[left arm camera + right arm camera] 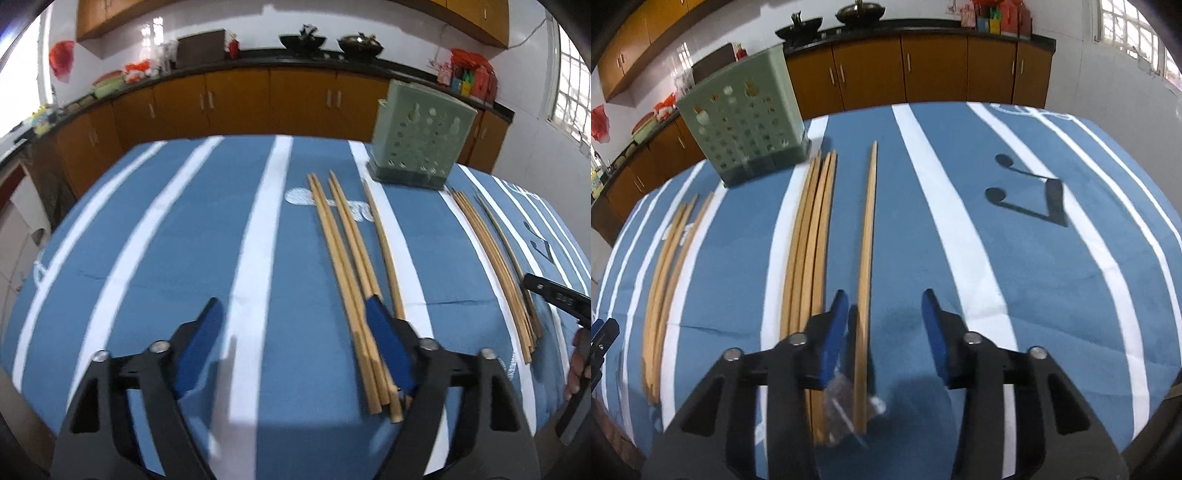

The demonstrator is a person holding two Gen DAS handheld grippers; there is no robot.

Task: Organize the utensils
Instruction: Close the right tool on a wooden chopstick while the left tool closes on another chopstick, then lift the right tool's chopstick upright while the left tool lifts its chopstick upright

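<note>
The table [1052,277], under a blue white-striped cloth, has bare room at its right. The green perforated holder [746,122] stands far left; its inside cannot be seen. Chopsticks [809,236] lie in bundles near it. The right hand-held gripper [884,314] is spread around a single chopstick [866,258]. The left hand-held gripper [291,317] is spread beside another bundle [347,273].

Right gripper [884,304] hangs apart over a single chopstick [866,258].

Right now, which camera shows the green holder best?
The right wrist view: the holder appears bigger, with its holed front and one side visible. The left wrist view shows it smaller, farther off, mostly the front.
</note>
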